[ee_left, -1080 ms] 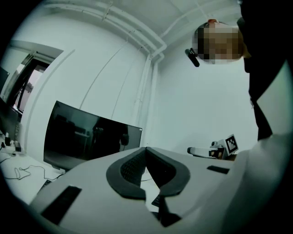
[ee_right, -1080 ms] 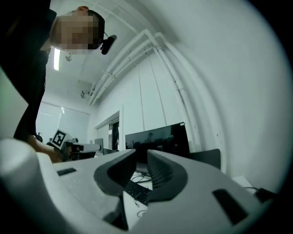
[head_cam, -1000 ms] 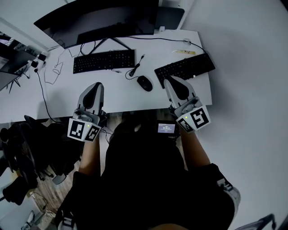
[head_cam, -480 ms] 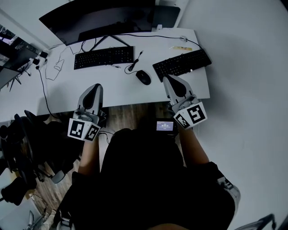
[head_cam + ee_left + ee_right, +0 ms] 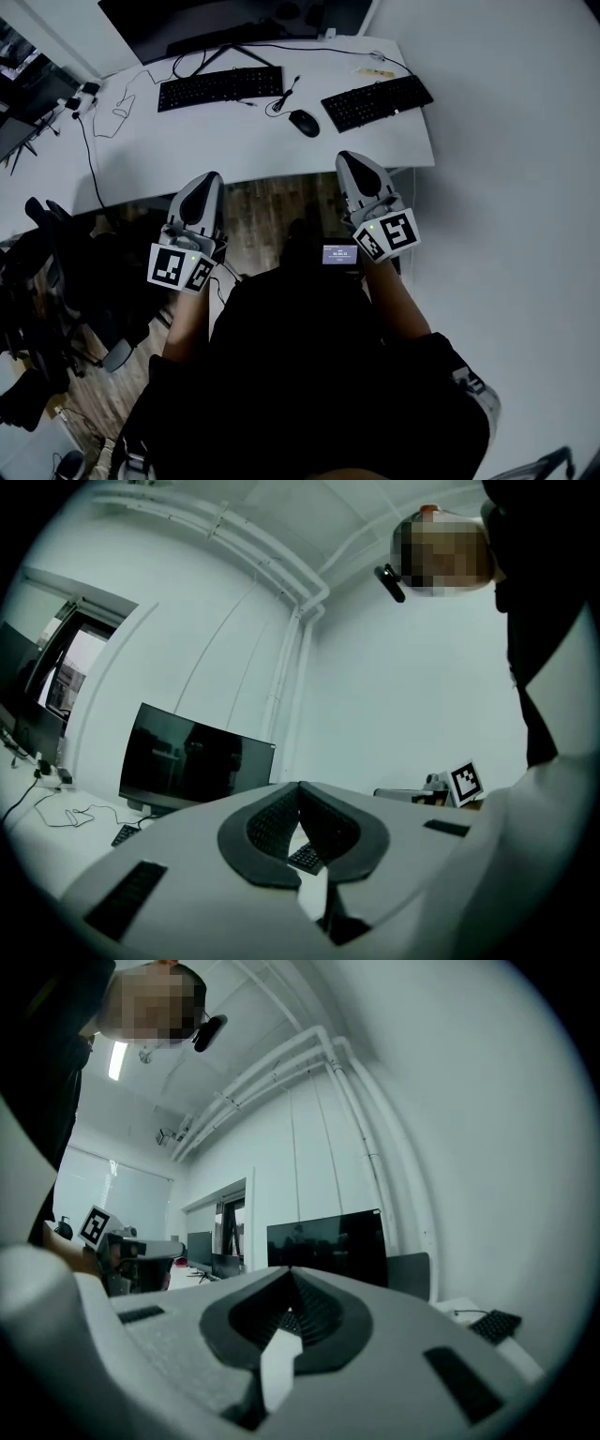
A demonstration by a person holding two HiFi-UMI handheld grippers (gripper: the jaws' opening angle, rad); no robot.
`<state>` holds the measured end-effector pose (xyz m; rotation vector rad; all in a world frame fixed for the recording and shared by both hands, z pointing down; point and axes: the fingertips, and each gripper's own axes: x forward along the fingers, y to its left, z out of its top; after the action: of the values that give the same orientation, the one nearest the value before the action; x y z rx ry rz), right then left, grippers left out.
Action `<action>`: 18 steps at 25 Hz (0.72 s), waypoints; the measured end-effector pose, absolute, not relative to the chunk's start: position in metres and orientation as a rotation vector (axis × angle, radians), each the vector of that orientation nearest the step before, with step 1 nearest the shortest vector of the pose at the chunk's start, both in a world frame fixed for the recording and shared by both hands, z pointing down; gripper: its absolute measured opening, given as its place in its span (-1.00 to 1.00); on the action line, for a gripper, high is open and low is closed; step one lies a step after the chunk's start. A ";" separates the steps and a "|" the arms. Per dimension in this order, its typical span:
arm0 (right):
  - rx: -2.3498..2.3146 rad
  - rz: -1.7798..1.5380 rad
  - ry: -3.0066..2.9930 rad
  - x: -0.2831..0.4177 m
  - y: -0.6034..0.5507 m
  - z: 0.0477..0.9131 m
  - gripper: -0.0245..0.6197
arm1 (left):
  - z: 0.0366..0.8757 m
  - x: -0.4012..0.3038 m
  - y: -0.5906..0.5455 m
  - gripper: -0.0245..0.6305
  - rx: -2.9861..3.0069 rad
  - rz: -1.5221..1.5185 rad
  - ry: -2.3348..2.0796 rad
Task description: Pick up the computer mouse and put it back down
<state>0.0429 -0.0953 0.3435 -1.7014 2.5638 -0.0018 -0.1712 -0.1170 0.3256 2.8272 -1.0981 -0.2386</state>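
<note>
The black computer mouse [image 5: 304,123] lies on the white desk [image 5: 234,150], between two black keyboards, its cable running back toward the monitor. Both grippers hang off the desk's front edge, over the wooden floor and close to the person's body. My left gripper [image 5: 208,179] is shut with nothing in it; in the left gripper view its tips [image 5: 300,786] meet. My right gripper [image 5: 347,157] is likewise shut and empty, jaws closed together [image 5: 289,1272]. Neither gripper touches the mouse, which does not show in either gripper view.
One keyboard [image 5: 220,88] sits left of the mouse, another [image 5: 377,102] at the right, angled. A dark monitor [image 5: 234,17] stands at the back. Loose cables [image 5: 108,141] lie at the desk's left. A black chair [image 5: 70,272] stands left of the person.
Both grippers have drawn back from the desk's front edge toward the person, and now hang over the floor. The mouse has stayed in place on the desk.
</note>
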 end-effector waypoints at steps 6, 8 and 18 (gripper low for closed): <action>-1.785 -0.040 2.562 -0.006 -0.007 0.372 -0.91 | 0.362 -0.209 -0.035 -0.94 2.819 -0.217 -1.018; -1.808 -0.046 2.555 -0.019 0.022 0.379 -0.91 | 0.375 -0.220 -0.009 -0.94 2.794 -0.214 -1.012; -1.782 -0.120 2.648 -0.050 0.099 0.395 -0.91 | 0.401 -0.240 0.076 -0.94 2.724 -0.216 -0.979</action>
<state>-0.0501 0.0987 0.3946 -1.7819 2.6481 -0.1196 -0.2403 0.0762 0.4006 2.7238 -0.9789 -0.2160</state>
